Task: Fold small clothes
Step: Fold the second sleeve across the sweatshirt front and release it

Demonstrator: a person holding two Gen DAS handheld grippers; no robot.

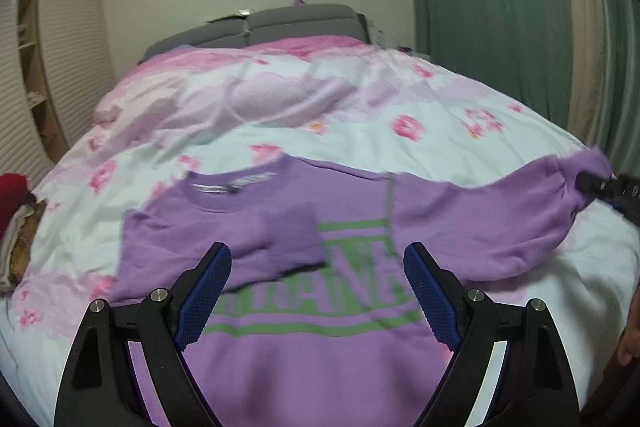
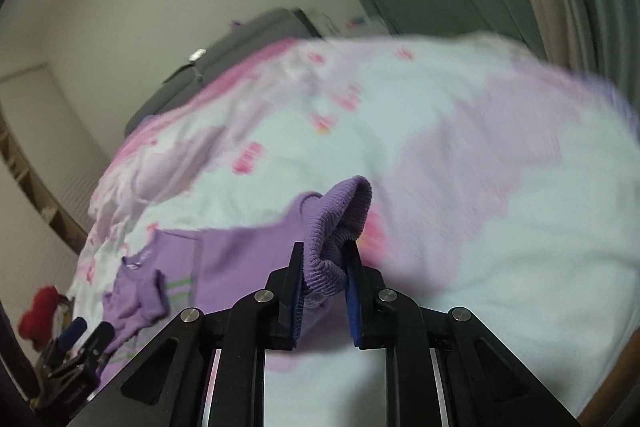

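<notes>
A purple sweatshirt (image 1: 320, 347) with green lettering lies flat, chest up, on the bed. Its left sleeve (image 1: 288, 239) is folded across the chest. My left gripper (image 1: 318, 251) hovers over the chest, open, nothing between its blue pads. The other sleeve (image 1: 480, 223) stretches out to the right and is lifted at its end. There my right gripper (image 2: 325, 247) is shut on the ribbed cuff (image 2: 344, 211), which bunches up between the pads. In the left wrist view the right gripper (image 1: 596, 183) shows at the far right edge. The left gripper (image 2: 90, 335) appears low left in the right wrist view.
A floral pink and white duvet (image 1: 360, 115) covers the bed. A grey headboard (image 1: 256, 23) stands at the back and a green curtain (image 1: 480, 7) hangs on the right. Red fabric (image 1: 10, 199) lies off the bed's left side by open shelves (image 1: 32, 67).
</notes>
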